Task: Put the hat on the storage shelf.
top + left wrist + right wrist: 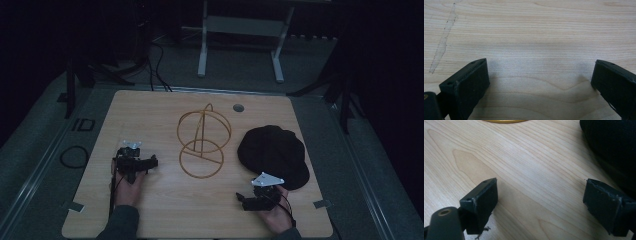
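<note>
nothing looks started from here: my left gripper [134,161] and right gripper [260,194] both rest with jaws wide apart and empty, black hat [274,155] lying flat beside the bare gold wire stand [202,142]

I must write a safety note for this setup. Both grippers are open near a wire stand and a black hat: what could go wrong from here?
1. The wire stand looks light and open; a jaw from either side might catch a ring and tip or drag it.
2. The hat is soft and lies close to the right gripper; the jaws may pinch only loose fabric, so it could slip.
3. The left gripper sits low over the table; its jaws might scrape the wood.
</note>
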`<state>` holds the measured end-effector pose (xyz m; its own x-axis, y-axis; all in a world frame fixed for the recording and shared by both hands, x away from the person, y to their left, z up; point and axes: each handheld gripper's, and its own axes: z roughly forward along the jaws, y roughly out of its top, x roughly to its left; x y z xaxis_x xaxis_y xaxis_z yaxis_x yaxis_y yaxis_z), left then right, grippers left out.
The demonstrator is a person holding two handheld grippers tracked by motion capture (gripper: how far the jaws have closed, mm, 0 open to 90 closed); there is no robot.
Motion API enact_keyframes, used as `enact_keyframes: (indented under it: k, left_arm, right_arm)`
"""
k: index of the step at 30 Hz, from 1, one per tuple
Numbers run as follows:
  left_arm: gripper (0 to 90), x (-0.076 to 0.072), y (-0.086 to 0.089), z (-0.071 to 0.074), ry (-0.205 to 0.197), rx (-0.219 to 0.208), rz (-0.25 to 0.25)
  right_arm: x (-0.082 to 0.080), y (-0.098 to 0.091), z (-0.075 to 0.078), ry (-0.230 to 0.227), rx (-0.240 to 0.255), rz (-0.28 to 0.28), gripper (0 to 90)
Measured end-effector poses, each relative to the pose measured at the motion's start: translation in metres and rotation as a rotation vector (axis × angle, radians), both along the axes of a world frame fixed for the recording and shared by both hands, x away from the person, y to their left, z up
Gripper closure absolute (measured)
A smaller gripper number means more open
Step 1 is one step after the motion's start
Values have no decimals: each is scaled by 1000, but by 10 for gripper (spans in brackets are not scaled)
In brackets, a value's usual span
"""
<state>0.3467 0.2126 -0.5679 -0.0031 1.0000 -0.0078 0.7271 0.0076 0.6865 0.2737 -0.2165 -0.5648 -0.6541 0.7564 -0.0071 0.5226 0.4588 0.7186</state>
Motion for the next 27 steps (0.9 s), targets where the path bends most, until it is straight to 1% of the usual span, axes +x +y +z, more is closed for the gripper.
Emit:
enact_keyframes:
  k: [9,12,13,14,15,16,17,20,21,23,25,27]
  left_arm:
    - [12,0,0,0,0,0,0]
    - [12,0,0,0,0,1,0]
    - [12,0,0,0,0,0,0]
    - [12,0,0,0,0,0,0]
    - [12,0,0,0,0,0,0]
    - [12,0,0,0,0,0,0]
    - [12,0,0,0,0,0,0]
    - [12,0,0,0,0,0,0]
    - [12,0,0,0,0,0,0]
    - [12,0,0,0,0,1,0]
    - [12,0,0,0,0,0,0]
    - [12,0,0,0,0,0,0]
  right_arm:
    - [1,2,0,0,-1,-9,130]
    - [0,4,0,-6,6,-37,178]
    - [0,4,1,-4,5,-49,217]
    - [0,4,3,3,-3,-49,264]
    - [1,5,5,14,-13,-43,288]
    - [1,5,5,14,-13,-43,288]
    - [3,5,8,32,-30,-34,306]
    - [7,6,11,59,-54,-15,322]
    - [8,6,12,61,-61,-7,326]
    - [9,8,13,73,-70,7,349]
    - [11,9,15,91,-82,25,352]
    - [13,11,17,104,-84,48,362]
